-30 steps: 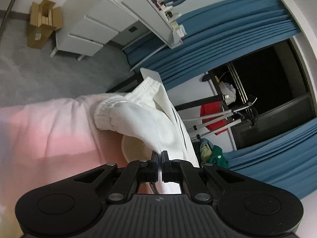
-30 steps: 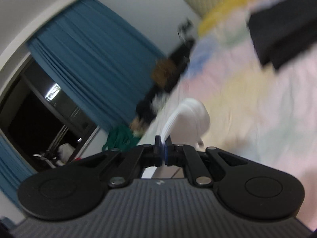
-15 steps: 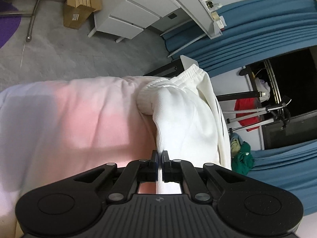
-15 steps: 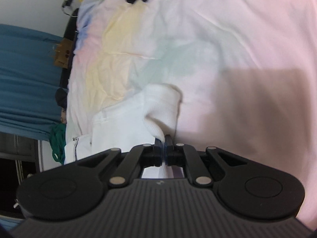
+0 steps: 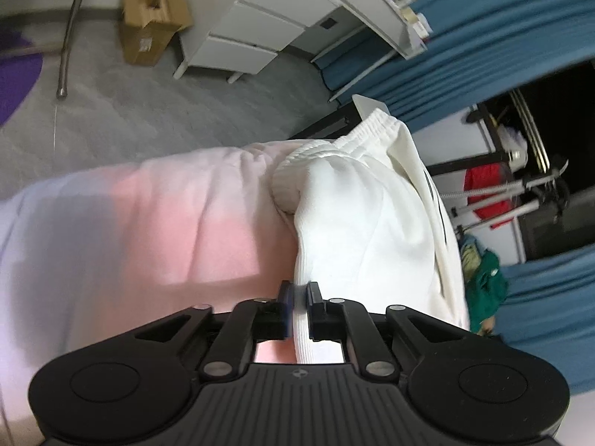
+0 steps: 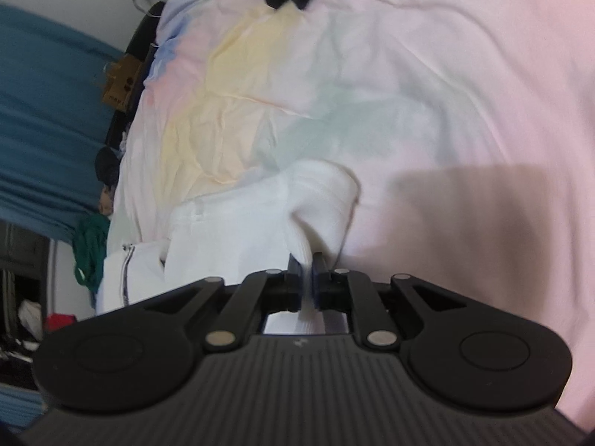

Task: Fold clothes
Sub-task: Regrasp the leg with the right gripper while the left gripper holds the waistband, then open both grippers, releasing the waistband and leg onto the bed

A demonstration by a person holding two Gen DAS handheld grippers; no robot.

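Now white garment (image 5: 357,215) pinched between jaws of both grippers, on bedsheet (image 6: 446,93).

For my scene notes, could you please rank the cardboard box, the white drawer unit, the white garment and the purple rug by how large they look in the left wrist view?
1. white garment, though it is nearest the camera
2. white drawer unit
3. cardboard box and purple rug: unsure, the rug is cut off by the edge

- The right gripper (image 6: 305,260) has its jaws pinched on a ribbed edge of the white garment (image 6: 238,230).
- Beyond the jaws spreads the pastel bedsheet (image 6: 427,85).
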